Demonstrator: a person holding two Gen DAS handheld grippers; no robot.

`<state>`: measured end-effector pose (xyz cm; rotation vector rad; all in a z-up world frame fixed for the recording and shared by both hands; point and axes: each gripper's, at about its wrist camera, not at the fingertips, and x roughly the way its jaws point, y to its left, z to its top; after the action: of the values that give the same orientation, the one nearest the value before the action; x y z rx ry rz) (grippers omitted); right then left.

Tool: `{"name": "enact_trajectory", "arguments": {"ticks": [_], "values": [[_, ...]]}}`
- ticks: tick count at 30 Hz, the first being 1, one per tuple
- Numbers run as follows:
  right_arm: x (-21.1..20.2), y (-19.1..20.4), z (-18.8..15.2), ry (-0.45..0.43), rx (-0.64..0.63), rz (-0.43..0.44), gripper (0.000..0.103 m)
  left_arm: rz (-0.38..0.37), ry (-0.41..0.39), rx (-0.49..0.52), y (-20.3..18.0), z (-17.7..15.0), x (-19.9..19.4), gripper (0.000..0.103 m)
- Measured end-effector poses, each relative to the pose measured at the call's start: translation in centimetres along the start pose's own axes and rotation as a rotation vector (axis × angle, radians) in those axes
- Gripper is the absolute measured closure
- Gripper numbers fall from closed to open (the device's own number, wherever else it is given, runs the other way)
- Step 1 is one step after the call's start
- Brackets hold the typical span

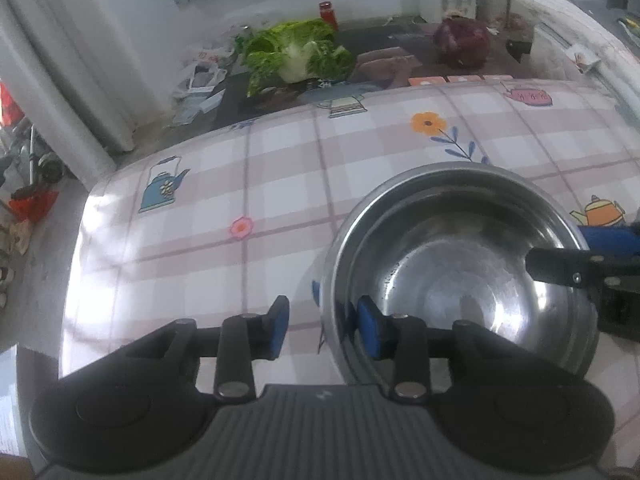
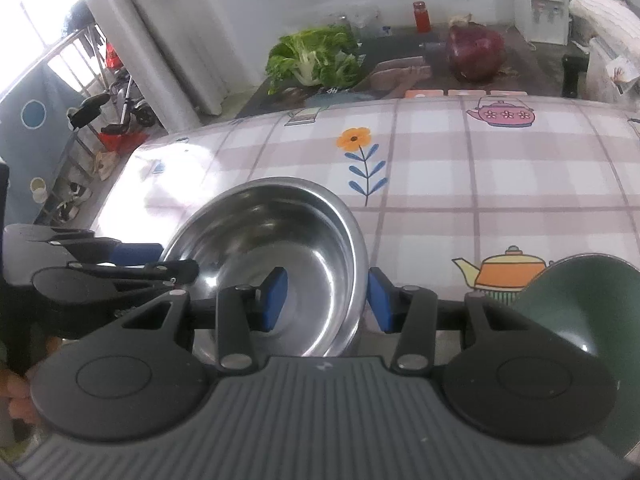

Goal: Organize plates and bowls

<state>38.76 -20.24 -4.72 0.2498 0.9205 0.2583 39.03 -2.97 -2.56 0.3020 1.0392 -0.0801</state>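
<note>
Where the checked pink-and-white oilcloth with printed teapots and flowers covers the counter point(image 1: 280, 168), a round steel bowl point(image 1: 452, 272) sits upright, mouth up, with no long axis to speak of. Its polished wall is smooth and mirror-bright. Beyond the bowl, a leafy cabbage point(image 1: 298, 54) and a purple cabbage point(image 1: 462, 42) lie on a dark surface against a pale wall. Just right of the bowl stands a matte green bowl point(image 2: 580, 304). Left tool point(image 1: 323, 330) and right tool point(image 2: 327, 300) each straddle the steel rim, pads apart, not gripping.
</note>
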Motion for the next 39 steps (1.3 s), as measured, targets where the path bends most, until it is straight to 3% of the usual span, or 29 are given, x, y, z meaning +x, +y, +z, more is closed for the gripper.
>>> {"name": "enact_trajectory", "arguments": {"ticks": [8,19,24,31,39], "values": [[-5.9,-2.0,-0.3,-0.101,0.079,0.010,0.057,0.015,-0.110,0.025,-0.3,-0.2,-4.6,0.040],[-16.0,-6.2,-4.5,-0.209,0.143,-0.052,0.054,-0.237,-0.192,0.066,-6.1,-1.3,-10.9,0.037],[-18.9,-8.5,-7.1,-0.221,0.159,-0.117,0.054,-0.289,-0.215,0.131,-10.5,-2.4,-12.3,0.037],[-20.0,-13.6,-8.6,-0.237,0.242,-0.203,0.054,-0.337,-0.215,0.163,-15.1,-2.5,-11.2,0.038],[-16.6,-16.5,-7.7,-0.204,0.295,-0.180,0.054,-0.353,-0.147,0.126,-17.3,-0.3,-7.8,0.052]]}}
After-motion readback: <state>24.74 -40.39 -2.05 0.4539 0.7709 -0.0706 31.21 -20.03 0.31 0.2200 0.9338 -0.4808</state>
